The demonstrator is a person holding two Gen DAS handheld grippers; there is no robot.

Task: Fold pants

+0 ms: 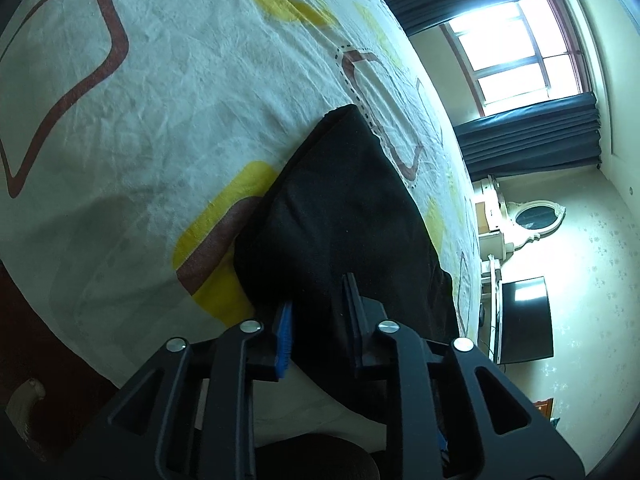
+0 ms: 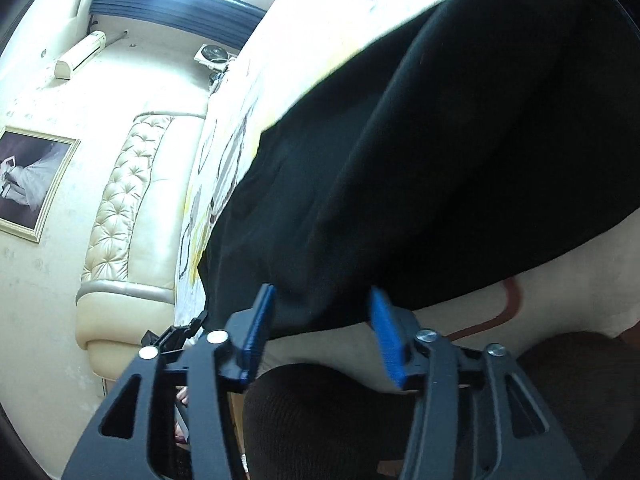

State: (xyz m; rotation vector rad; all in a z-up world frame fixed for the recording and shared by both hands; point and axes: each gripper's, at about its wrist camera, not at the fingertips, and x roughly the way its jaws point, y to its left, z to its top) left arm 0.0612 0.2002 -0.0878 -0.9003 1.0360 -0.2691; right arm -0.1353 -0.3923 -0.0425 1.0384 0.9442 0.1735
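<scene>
Left wrist view: the black pants (image 1: 344, 216) lie folded into a thick, elongated bundle on a bed sheet (image 1: 160, 100) printed with yellow patches and brown rounded outlines, the bundle's narrow end pointing toward the far side of the bed and its near end reaching the left gripper (image 1: 318, 312). The jaws of this gripper stand apart with a fold of the dark cloth between them; one blue pad (image 1: 285, 338) shows clear of the fabric along most of its length, while the other finger lies against the cloth (whether it actually presses on the cloth cannot be told, since the black parts merge). Beyond the bed edge stand a window (image 1: 520, 48) flanked by dark blue curtains (image 1: 532, 136), an oval mirror in a pale carved frame (image 1: 536, 216) and a dark television screen (image 1: 524, 320). Right wrist view: the same pants (image 2: 420, 152) fill the centre and upper right, their near edge hanging over the pale sheet (image 2: 460, 320) just ahead of the right gripper (image 2: 320, 300). Its jaws stand wide, both blue pads exposed, and the hem sits at the fingertips without being clamped. To the left appear a tufted cream headboard (image 2: 120, 208), a framed picture (image 2: 32, 184) on the wall and an air conditioner (image 2: 80, 56) high up.
</scene>
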